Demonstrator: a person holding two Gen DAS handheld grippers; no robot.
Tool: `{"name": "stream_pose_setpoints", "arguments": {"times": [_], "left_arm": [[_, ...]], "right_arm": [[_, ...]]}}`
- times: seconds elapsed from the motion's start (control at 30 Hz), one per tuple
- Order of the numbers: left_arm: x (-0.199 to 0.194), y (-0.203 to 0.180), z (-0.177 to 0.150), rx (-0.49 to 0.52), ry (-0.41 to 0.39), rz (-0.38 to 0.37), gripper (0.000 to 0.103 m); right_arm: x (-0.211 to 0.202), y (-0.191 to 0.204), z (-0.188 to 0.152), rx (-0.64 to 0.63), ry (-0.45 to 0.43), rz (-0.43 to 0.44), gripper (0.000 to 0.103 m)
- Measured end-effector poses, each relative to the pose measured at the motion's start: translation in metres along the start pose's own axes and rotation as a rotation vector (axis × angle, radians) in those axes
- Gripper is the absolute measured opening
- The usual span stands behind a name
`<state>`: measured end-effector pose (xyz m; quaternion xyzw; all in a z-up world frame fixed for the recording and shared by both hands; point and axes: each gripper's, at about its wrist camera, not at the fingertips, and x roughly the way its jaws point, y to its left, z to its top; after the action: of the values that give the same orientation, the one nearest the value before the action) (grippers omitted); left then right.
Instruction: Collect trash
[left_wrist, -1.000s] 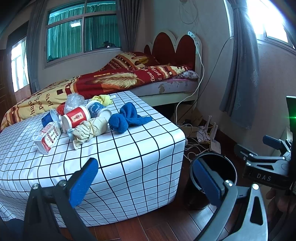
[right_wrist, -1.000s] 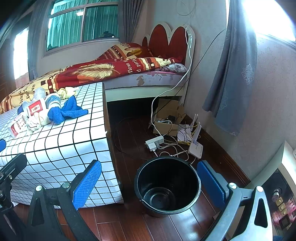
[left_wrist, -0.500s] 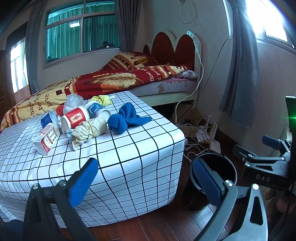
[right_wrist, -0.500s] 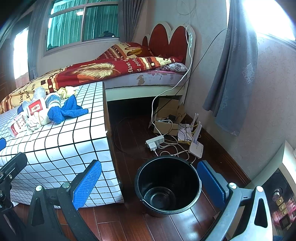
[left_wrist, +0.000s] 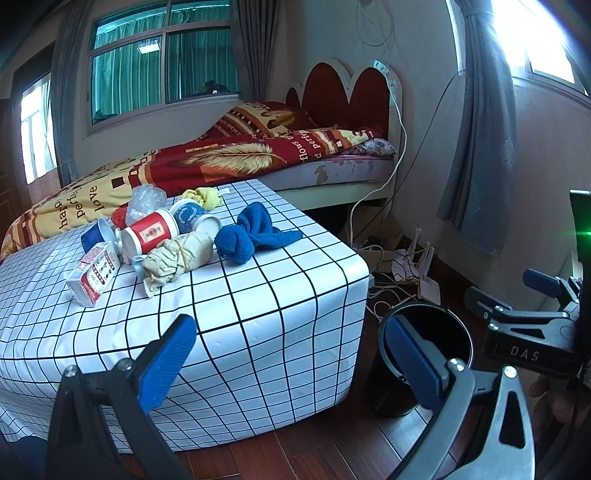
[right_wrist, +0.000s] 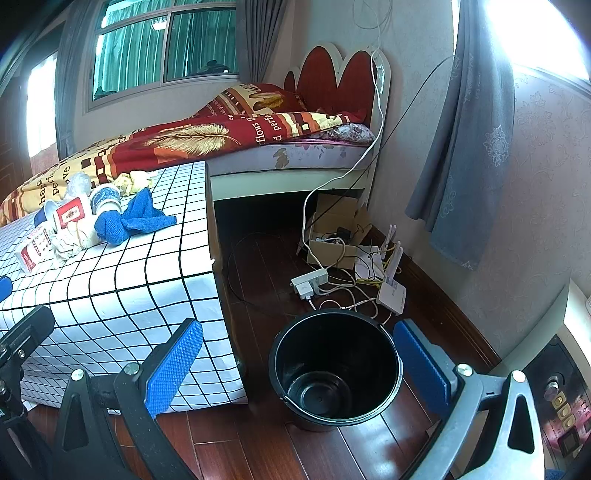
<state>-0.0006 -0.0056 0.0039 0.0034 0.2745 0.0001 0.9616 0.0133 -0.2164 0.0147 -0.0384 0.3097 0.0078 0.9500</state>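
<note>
A heap of trash lies on the checked table (left_wrist: 258, 306): a red paper cup (left_wrist: 149, 234), a blue-patterned cup (left_wrist: 188, 213), a small carton (left_wrist: 94, 273), a beige crumpled wad (left_wrist: 177, 256), a blue cloth (left_wrist: 251, 236), a clear plastic bag (left_wrist: 146, 199) and a yellow rag (left_wrist: 205, 195). An empty black bin (right_wrist: 334, 365) stands on the floor right of the table. My left gripper (left_wrist: 291, 354) is open, well short of the trash. My right gripper (right_wrist: 295, 363) is open above and in front of the bin, holding nothing.
A bed (left_wrist: 258, 155) with a red and yellow blanket stands behind the table. Cables, a power strip (right_wrist: 308, 282), a router (right_wrist: 391, 291) and a cardboard box (right_wrist: 332, 236) clutter the floor by the wall. Grey curtain (right_wrist: 461, 147) hangs at right.
</note>
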Motion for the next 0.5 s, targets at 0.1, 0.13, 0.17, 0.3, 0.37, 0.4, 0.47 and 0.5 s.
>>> {"name": "stream_pose_setpoints", "arguments": {"times": [0.1,0.13,0.17,0.3,0.37,0.4,0.47,0.5], "left_arm": [[-0.001,0.001,-0.002,-0.004,0.001,0.001,0.103],[-0.001,0.002,-0.002,-0.007,-0.001,0.000,0.103],[-0.002,0.003,-0.002,-0.008,-0.003,-0.001,0.103],[-0.001,0.009,-0.002,-0.004,-0.006,0.011,0.103],[-0.003,0.016,0.000,-0.012,-0.023,0.028,0.103],[-0.003,0.023,0.001,-0.019,-0.031,0.040,0.103],[-0.002,0.036,0.004,-0.030,-0.036,0.062,0.103],[-0.002,0.042,0.005,-0.035,-0.038,0.070,0.103]], "right_arm": [[0.000,0.000,0.000,0.001,0.000,0.001,0.103],[0.000,0.001,0.000,0.000,-0.002,0.000,0.103],[0.000,0.002,-0.001,-0.001,-0.004,0.000,0.103],[0.002,0.006,0.001,-0.004,-0.005,0.030,0.103],[0.002,0.011,0.003,-0.008,-0.010,0.046,0.103],[0.003,0.014,0.005,-0.010,-0.010,0.058,0.103],[0.004,0.021,0.009,-0.017,-0.015,0.095,0.103],[0.004,0.026,0.011,-0.024,-0.021,0.112,0.103]]}}
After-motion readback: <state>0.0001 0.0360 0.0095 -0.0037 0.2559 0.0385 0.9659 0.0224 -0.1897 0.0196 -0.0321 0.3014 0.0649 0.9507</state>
